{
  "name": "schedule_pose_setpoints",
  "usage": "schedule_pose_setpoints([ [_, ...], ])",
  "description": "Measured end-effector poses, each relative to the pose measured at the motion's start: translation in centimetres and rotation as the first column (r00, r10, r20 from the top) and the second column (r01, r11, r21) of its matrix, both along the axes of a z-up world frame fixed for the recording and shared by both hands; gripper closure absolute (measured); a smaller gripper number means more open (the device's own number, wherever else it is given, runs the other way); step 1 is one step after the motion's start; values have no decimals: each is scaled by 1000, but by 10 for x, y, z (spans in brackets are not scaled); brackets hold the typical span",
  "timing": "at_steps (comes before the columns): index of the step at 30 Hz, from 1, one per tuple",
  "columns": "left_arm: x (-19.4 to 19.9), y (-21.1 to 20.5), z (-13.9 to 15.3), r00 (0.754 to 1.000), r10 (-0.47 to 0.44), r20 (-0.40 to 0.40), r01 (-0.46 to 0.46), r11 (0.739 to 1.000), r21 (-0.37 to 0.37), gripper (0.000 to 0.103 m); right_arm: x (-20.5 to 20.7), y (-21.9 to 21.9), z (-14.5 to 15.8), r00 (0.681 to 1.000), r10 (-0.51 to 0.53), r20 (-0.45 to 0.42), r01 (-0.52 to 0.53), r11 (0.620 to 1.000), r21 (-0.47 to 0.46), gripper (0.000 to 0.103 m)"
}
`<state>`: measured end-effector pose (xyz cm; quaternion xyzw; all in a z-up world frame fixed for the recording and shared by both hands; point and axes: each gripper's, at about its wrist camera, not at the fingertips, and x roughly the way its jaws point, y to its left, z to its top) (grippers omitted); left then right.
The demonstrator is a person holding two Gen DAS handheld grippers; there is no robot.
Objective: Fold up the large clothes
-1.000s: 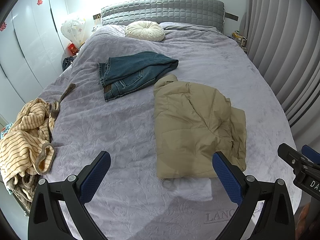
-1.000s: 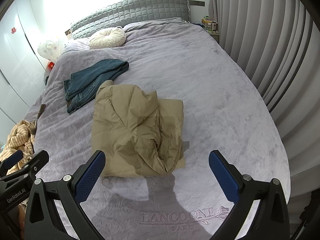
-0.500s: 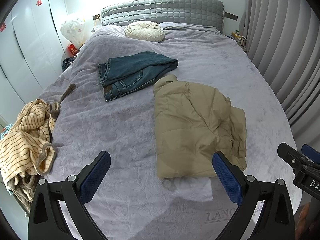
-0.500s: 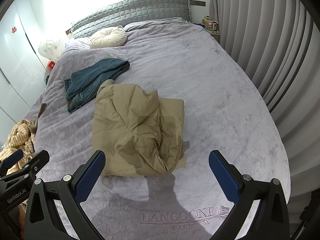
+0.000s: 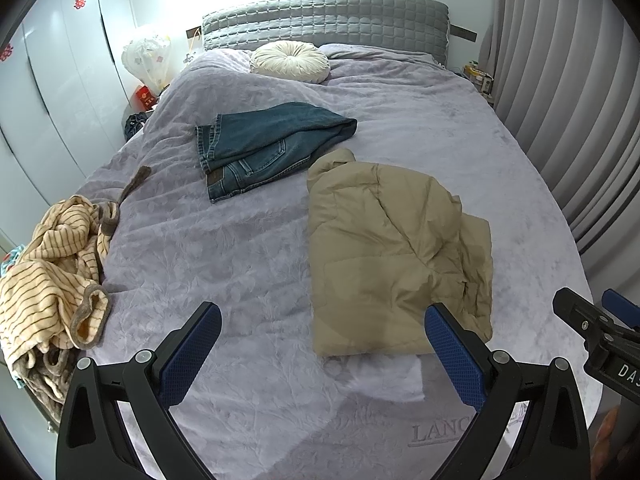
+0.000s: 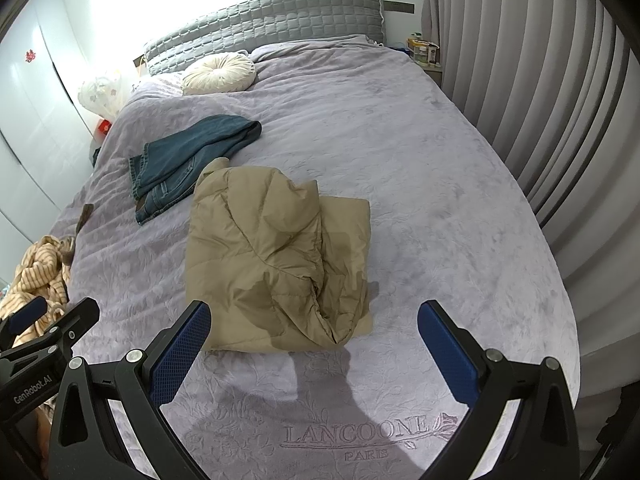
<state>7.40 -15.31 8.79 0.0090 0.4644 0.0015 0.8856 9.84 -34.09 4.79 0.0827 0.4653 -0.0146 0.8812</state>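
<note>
A tan padded jacket point(image 5: 392, 256) point(image 6: 276, 256) lies folded into a rough rectangle on the lavender bed cover point(image 5: 248, 240) point(image 6: 440, 184). Behind it rest folded blue jeans point(image 5: 264, 148) point(image 6: 184, 160). A striped yellow garment point(image 5: 48, 280) point(image 6: 36, 276) is heaped at the bed's left edge. My left gripper point(image 5: 320, 344) hovers open above the cover, just in front of the jacket's near edge. My right gripper point(image 6: 316, 340) hangs open over the jacket's near right corner. Neither one holds anything.
A round cream cushion point(image 5: 290, 60) point(image 6: 220, 72) sits by the grey quilted headboard point(image 5: 324, 16). Grey curtains point(image 6: 532, 92) run along the right side. White wardrobe doors point(image 5: 52, 92) stand on the left. A nightstand with small items point(image 6: 424, 52) is at the far right corner.
</note>
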Motion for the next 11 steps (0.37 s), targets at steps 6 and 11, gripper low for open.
schedule_pose_setpoints([
  [6,0,-1,3,1000,2,19,-2,1000,-2,1,-1,1,0,1000,-3,-2,3,1000,0,0],
  [11,1,-5,6,999,-10,40,10,1000,10,1,0,1,1,1000,-2,-6,2,1000,2,0],
])
